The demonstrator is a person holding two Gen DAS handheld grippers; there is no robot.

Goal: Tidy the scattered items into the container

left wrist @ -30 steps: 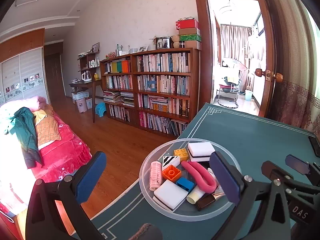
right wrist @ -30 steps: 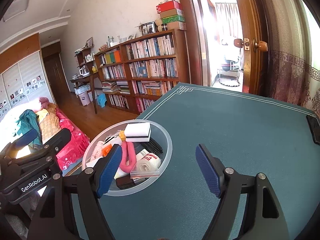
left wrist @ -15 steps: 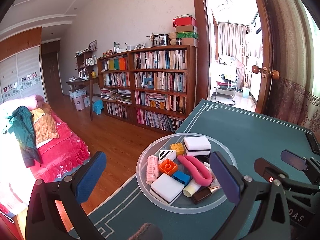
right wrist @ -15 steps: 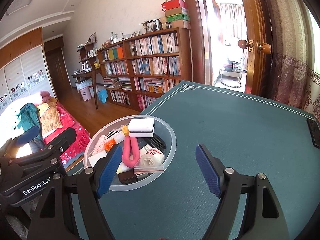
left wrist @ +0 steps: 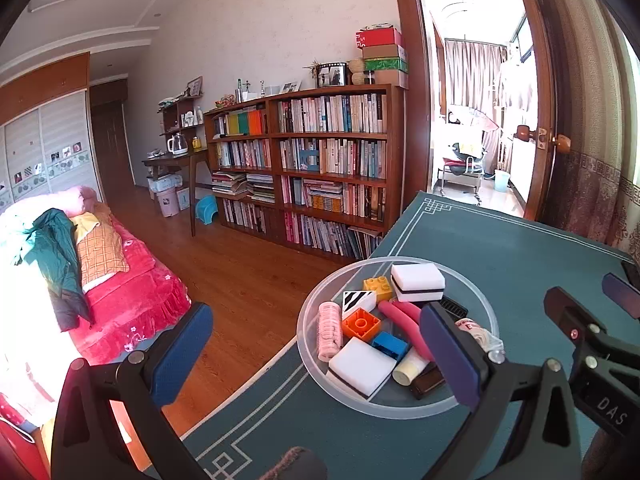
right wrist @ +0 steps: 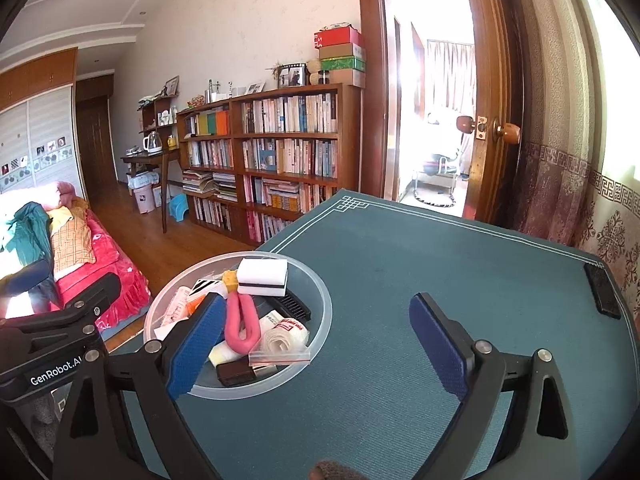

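Left gripper (left wrist: 316, 354) held with blue pads spread wide, nothing between them, one finger hanging over the wooden floor (left wrist: 240, 280) past the table edge, the other finger overlapping the near side of the clear round container (left wrist: 320, 372). Right gripper (right wrist: 316, 344) likewise splayed apart and empty, its left pad in front of the container (right wrist: 320, 328), its right pad over bare green table cover (right wrist: 420, 260). Container resting near the table's left corner, filled with the gathered items: a white sponge with a black stripe (left wrist: 417, 282) on top at the far side, a yellow brick (left wrist: 378, 287) just beside it, a zebra-striped block (left wrist: 357, 302), an orange brick (left wrist: 360, 323), a blue brick (left wrist: 389, 345), a pink ribbed roll (left wrist: 329, 330), a bent pink foam tube (right wrist: 240, 326), a second white sponge (left wrist: 362, 366) at the near rim, a pale tube (left wrist: 408, 368), a dark brown block (right wrist: 235, 373), a black comb (right wrist: 295, 307) and a bagged white roll (right wrist: 286, 332). A small black device (right wrist: 602, 289) lying flat near the far right table edge, well apart from the container. Beyond, a bookshelf (right wrist: 272, 160), a red-covered bed (left wrist: 120, 280) and an open doorway (right wrist: 428, 120).
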